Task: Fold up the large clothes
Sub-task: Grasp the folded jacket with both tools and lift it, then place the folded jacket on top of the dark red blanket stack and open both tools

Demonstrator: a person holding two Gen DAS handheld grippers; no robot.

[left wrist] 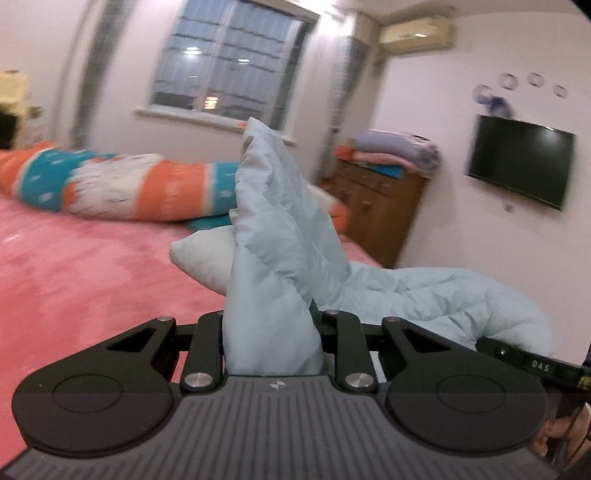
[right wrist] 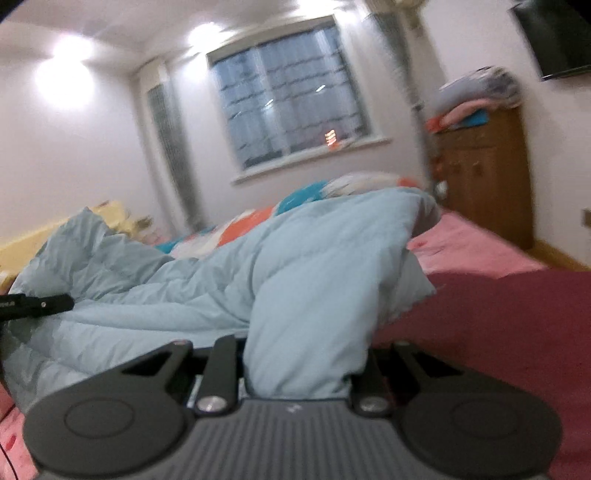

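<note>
the left gripper [left wrist: 271,332] has its jaws drawn in on a bunched fold of the pale blue quilted garment [left wrist: 273,236], which fills the gap between them and stands up out of it in a tall peak; the right gripper [right wrist: 303,365] is likewise clamped on a thick wad of the same garment [right wrist: 295,266], the cloth packed between its jaws and spilling forward; from the left wrist view the garment runs off to the right toward the other gripper [left wrist: 532,363], whose dark finger shows at the edge with a person's hand [left wrist: 561,435] below it; from the right wrist view the left gripper's finger [right wrist: 37,304] pokes in at the left edge, lying against the cloth; the garment hangs lifted between the two grippers above the pink bed [left wrist: 92,266], with its far part slumped on the cover; behind it on the bed lies a rolled duvet [left wrist: 129,184] in orange, teal and white.

the only storage in sight is a wooden chest of drawers [left wrist: 376,206] by the far wall, its drawers closed, so what is in them cannot be told; on top of it sits a stack of folded blankets [left wrist: 395,151]; a dark television [left wrist: 521,166] hangs on the wall to its right, an air conditioner [left wrist: 417,35] sits high near the ceiling, and a window [left wrist: 229,62] is set in the far wall; both views are blurred.
</note>
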